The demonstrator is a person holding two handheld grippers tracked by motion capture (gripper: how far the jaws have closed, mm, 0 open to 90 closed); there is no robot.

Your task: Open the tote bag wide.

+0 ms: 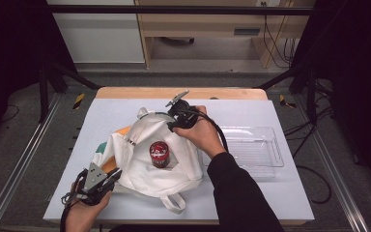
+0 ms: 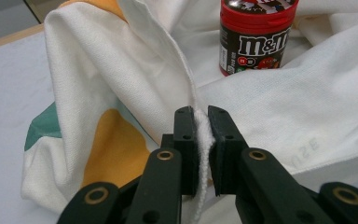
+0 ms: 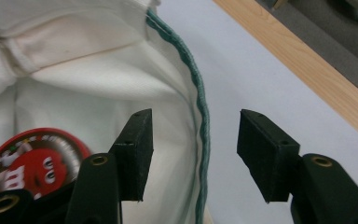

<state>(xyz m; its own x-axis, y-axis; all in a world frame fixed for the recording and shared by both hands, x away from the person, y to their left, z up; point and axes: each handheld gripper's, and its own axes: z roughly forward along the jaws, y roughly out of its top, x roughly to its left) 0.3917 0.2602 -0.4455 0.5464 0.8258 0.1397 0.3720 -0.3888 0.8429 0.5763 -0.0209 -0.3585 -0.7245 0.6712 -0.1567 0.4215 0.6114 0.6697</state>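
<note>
Left claw (image 2: 203,128) clamped on white bag (image 1: 147,154) hem at table (image 1: 270,193) seven o'clock. Right claw (image 3: 193,156) jaws apart, straddling the bag's green rim at twelve o'clock. Candy jar (image 1: 159,154) upright inside bag, centre.

Bag (image 1: 145,159): white cloth tote with orange and green patches, lying open mid-table, near edge pinched
Candy jar (image 1: 159,154): red-lidded, upright inside the bag's mouth
</note>
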